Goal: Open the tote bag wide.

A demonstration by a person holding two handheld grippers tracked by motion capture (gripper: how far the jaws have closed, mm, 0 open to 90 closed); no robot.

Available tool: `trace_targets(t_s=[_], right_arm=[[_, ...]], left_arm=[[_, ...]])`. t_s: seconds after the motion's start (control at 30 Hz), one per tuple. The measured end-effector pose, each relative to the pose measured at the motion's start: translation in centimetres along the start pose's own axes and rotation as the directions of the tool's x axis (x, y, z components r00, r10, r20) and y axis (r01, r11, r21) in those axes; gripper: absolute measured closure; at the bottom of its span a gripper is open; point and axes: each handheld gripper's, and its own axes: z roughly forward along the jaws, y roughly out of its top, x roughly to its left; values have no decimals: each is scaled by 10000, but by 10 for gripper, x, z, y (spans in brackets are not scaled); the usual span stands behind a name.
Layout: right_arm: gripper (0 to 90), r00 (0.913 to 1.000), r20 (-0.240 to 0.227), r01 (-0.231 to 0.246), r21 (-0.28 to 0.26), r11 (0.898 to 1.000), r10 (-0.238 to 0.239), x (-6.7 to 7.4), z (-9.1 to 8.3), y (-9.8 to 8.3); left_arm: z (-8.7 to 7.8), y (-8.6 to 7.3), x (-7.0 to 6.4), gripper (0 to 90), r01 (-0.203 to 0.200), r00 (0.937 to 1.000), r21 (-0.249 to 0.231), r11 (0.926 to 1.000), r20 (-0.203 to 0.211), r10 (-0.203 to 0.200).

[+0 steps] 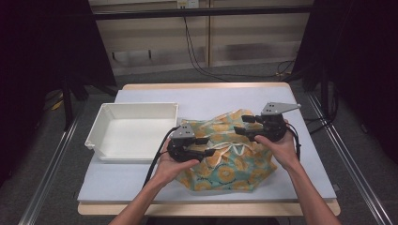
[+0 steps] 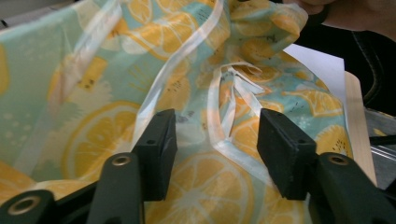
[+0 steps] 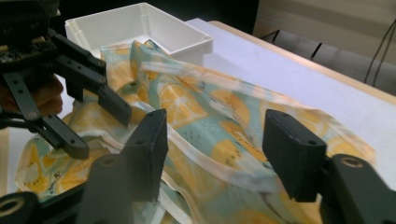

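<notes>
Sitting at the left of the pale table cover [image 1: 291, 154], a white rectangular tray [image 1: 132, 130] lies empty, its near rim close to the person's left hand [image 1: 174, 165]. Just right of the tray, a crumpled cloth printed with orange slices on teal [image 1: 225, 154] lies heaped on the cover, white ribbon ties [image 1: 234, 149] running across its folds. Left gripper [image 1: 210, 146] hovers over the cloth's near-left part, jaws spread wide with nothing between them; in the left gripper view the fabric [image 2: 93, 107] and a loop of ribbon [image 2: 224, 112] lie beyond and between the two black jaws, not pinched. In the right gripper view that same gripper [image 3: 98, 123] shows at left, parted over the cloth [image 3: 219, 130], the tray [image 3: 140, 25] behind it. Further right, the right gripper [image 1: 240, 125] is held by the right hand [image 1: 280, 149] over the cloth's far-right part, also released, jaws apart; whether its tips touch the fabric cannot be told. A grey three-cornered plate [image 1: 278, 108] tops it. Wooden table edge [image 1: 206, 209] shows along the near side.
</notes>
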Motion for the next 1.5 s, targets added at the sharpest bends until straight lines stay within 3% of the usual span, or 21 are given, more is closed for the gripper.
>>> trace_targets(t_s=[0.17, 0.3, 0.4, 0.57, 0.7, 0.87, 0.93, 1.13, 1.37, 1.5], right_arm=[[372, 9994, -179, 320, 464, 9984, -312, 6, 17, -1], [354, 9987, -165, 504, 939, 9943, -491, 6, 27, -4], [352, 9985, -245, 509, 1230, 9911, -482, 4, 32, -8], [393, 9973, -287, 719, 1557, 9852, -682, 4, 39, -11], [500, 9974, -274, 705, 1781, 9815, -667, 3, 43, -13], [822, 9964, -814, 377, 1513, 9878, -255, -2, 42, -13], [867, 9966, -814, 196, 1387, 9901, -84, -6, 40, -12], [889, 9956, -692, -556, 1100, 9924, 634, -24, 35, -13], [895, 9933, -614, -912, 1061, 9902, 981, -36, 35, -14], [896, 9936, -500, -958, 1092, 9894, 1017, -41, 38, -10]], left_arm=[[6, -7, 0, 623, 112, 9999, 201, 9997, -125, -109], [5, -7, 0, 754, -15, 9997, 267, 9996, -229, 21], [5, -7, 1, 854, -70, 9999, 297, 9995, -84, 72], [1, -2, -7, 893, -169, 9995, -67, 9998, 263, 171], [-4, 3, -21, 896, -460, 9965, -297, 9985, 690, 480], [-4, 3, -35, 897, -621, 9916, -308, 9976, 1114, 652], [-5, 3, -44, 897, -835, 9872, -313, 9960, 1339, 869], [-5, -3, -67, 898, -1241, 9734, -63, 9922, 1933, 1230], [-13, -13, -90, 899, -1861, 9538, 204, 9823, 2438, 1756], [-18, -20, -98, 899, -1869, 9440, 67, 9824, 2782, 1777]])
